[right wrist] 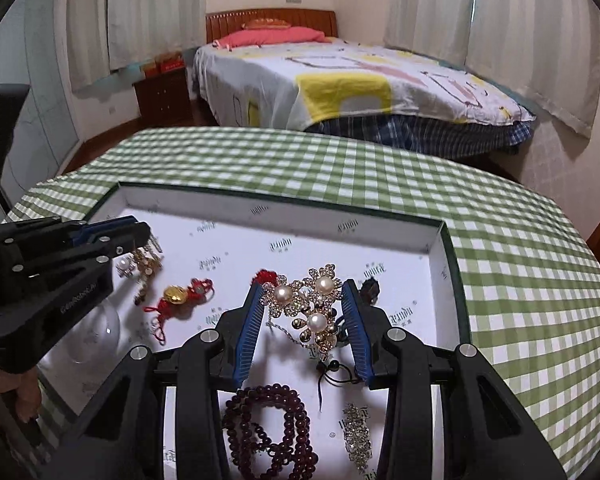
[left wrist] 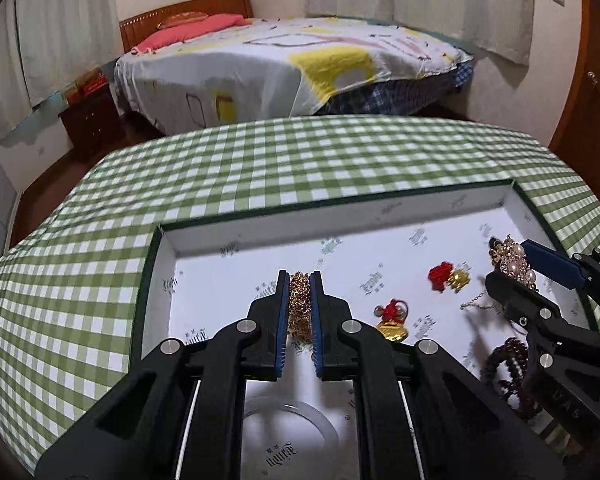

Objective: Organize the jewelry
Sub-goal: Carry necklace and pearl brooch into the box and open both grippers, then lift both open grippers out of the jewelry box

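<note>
A shallow white-lined box (left wrist: 340, 210) with a dark green rim lies on the checked table and holds the jewelry. My left gripper (left wrist: 300, 276) is shut on a bunched gold chain (left wrist: 300, 300) just above the box floor at its left. In the right wrist view the left gripper (right wrist: 140, 232) shows with the chain (right wrist: 148, 258) dangling. My right gripper (right wrist: 303, 283) grips a gold flower brooch with pearls (right wrist: 312, 308) between its blue pads, over the box's right part. Beneath it lie a dark red bead bracelet (right wrist: 268, 428) and a rhinestone piece (right wrist: 356, 432).
Two red-knot gold charms (left wrist: 448, 276) (left wrist: 392, 320), a black bead cord (right wrist: 332, 372) and a clear round dish (left wrist: 292, 420) also lie in the box. The green checked cloth (left wrist: 260, 152) surrounds it. A bed (left wrist: 300, 60) stands beyond the table.
</note>
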`<state>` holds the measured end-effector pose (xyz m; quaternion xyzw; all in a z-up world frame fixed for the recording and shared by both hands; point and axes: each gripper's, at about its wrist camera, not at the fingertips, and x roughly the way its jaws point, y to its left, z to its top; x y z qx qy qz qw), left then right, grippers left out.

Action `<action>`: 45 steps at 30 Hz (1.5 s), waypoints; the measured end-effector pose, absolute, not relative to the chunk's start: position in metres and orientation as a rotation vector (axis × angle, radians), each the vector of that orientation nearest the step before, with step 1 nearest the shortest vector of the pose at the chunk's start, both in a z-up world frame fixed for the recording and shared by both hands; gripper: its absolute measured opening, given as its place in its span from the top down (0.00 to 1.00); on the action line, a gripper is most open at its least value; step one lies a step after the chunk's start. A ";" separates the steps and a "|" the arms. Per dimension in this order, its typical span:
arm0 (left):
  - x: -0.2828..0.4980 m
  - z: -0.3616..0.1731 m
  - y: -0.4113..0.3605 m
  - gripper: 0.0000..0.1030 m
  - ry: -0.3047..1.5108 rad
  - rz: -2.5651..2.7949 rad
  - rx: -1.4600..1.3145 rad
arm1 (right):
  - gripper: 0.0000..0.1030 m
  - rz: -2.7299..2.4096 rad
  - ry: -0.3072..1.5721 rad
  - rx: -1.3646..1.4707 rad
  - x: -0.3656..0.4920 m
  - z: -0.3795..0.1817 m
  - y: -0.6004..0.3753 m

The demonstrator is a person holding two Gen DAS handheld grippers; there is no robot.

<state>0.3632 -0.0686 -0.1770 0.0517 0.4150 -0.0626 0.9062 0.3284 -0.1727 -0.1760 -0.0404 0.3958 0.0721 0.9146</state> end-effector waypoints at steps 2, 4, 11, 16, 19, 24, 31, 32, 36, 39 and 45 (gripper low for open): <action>0.362 -0.178 -0.068 0.90 0.865 -0.129 0.107 | 0.61 0.145 0.829 -0.080 0.329 -0.179 -0.173; 0.362 -0.180 -0.069 0.90 0.871 -0.129 0.108 | 0.60 0.141 0.839 -0.076 0.331 -0.181 -0.174; 0.359 -0.184 -0.068 0.87 0.875 -0.129 0.103 | 0.56 0.135 0.836 -0.080 0.331 -0.181 -0.172; 0.355 -0.178 -0.069 0.67 0.856 -0.129 0.096 | 0.51 0.127 0.805 -0.069 0.324 -0.174 -0.174; 0.349 -0.171 -0.070 0.58 0.845 -0.131 0.087 | 0.51 0.119 0.788 -0.057 0.316 -0.168 -0.176; 0.328 -0.158 -0.070 0.45 0.806 -0.126 0.085 | 0.42 0.098 0.761 -0.044 0.298 -0.158 -0.182; 0.296 -0.152 -0.070 0.23 0.787 -0.120 0.075 | 0.32 0.065 0.760 -0.011 0.268 -0.158 -0.194; 0.291 -0.151 -0.071 0.21 0.783 -0.115 0.079 | 0.32 0.062 0.760 -0.007 0.264 -0.159 -0.195; 0.270 -0.147 -0.072 0.14 0.758 -0.091 0.103 | 0.26 0.057 0.762 0.009 0.253 -0.159 -0.198; 0.257 -0.144 -0.070 0.12 0.739 -0.080 0.098 | 0.22 0.053 0.760 0.017 0.245 -0.158 -0.199; 0.239 -0.142 -0.060 0.11 0.744 -0.054 0.055 | 0.21 0.043 0.785 0.047 0.237 -0.160 -0.203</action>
